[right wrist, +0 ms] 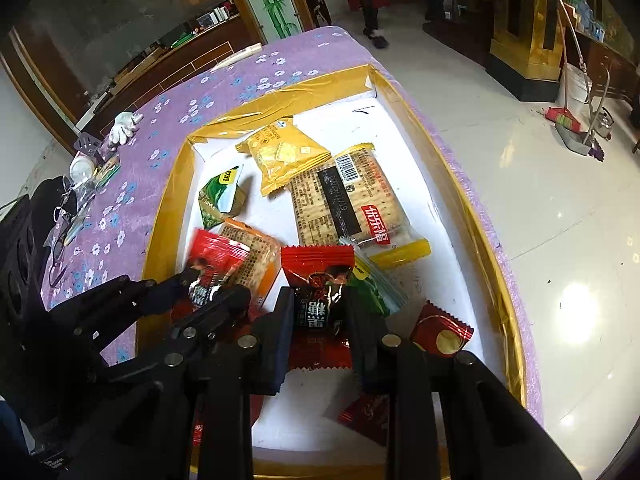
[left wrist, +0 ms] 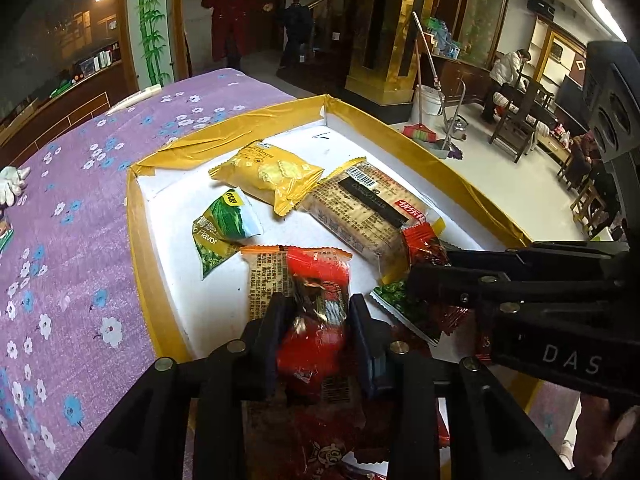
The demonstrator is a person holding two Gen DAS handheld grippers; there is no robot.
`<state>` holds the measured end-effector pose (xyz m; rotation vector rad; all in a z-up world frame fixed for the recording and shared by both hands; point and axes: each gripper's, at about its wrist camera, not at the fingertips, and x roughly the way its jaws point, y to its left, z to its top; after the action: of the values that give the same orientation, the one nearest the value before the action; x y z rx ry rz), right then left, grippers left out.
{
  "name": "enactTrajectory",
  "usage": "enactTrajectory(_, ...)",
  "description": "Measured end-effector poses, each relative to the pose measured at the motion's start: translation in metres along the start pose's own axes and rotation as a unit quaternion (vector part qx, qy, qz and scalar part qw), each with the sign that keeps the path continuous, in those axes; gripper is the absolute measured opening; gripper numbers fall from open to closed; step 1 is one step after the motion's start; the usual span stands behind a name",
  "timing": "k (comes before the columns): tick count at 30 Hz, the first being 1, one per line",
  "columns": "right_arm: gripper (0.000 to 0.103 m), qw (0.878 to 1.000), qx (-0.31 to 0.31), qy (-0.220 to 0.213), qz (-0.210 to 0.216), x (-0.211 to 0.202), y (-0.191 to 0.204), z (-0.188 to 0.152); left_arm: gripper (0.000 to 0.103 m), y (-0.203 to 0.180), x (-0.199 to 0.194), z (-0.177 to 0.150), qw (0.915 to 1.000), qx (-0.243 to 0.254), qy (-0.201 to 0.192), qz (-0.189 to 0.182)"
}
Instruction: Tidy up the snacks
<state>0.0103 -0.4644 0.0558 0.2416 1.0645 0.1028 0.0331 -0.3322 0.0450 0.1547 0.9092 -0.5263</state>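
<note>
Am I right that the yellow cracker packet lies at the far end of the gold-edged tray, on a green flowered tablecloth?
Not quite: the tablecloth is purple with small flowers, not green, as the right wrist view shows. The yellow cracker packet does lie at the far end of the gold-edged tray.

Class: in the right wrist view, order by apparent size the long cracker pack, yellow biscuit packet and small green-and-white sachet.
1. Long cracker pack
2. Yellow biscuit packet
3. Small green-and-white sachet, partly folded, so roughly judged

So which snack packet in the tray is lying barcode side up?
The large cracker packet in mid-tray: a white barcode label at its far end, dark band lengthwise. The yellow packet beside it shows none.
</note>
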Motion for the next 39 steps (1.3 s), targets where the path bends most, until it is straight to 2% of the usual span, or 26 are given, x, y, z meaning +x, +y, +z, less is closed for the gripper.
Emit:
enactTrajectory(5,0.025,1.000,-0.003,-0.001,-0.003,-0.005,0.002,-0.002,0.054,-0.002,-0.003,-0.001,1.0000,0.000,0.002,-0.004)
enactTrajectory(11,0.025,1.000,0.005,-0.010,-0.006,-0.016,0.001,-0.005,0.064,-0.002,-0.010,0.001,0.9999,-0.003,-0.007,-0.007)
enactTrajectory(18,0.026,1.000,0.016,-0.021,-0.012,-0.031,-0.001,-0.012,0.066,-0.007,-0.019,0.002,0.9998,0.005,-0.013,-0.013)
enactTrajectory(20,0.035,0.999,0.019,-0.027,-0.017,-0.036,-0.001,-0.015,0.071,-0.009,-0.023,0.001,0.9998,0.008,-0.014,-0.014)
enactTrajectory(22,0.039,0.999,0.024,-0.033,-0.022,-0.041,-0.002,-0.018,0.072,-0.011,-0.025,0.000,0.9997,0.010,-0.015,-0.015)
enactTrajectory(39,0.046,0.997,0.059,-0.041,-0.033,-0.058,-0.001,-0.042,0.077,-0.009,-0.041,-0.012,0.9995,0.019,-0.014,-0.020)
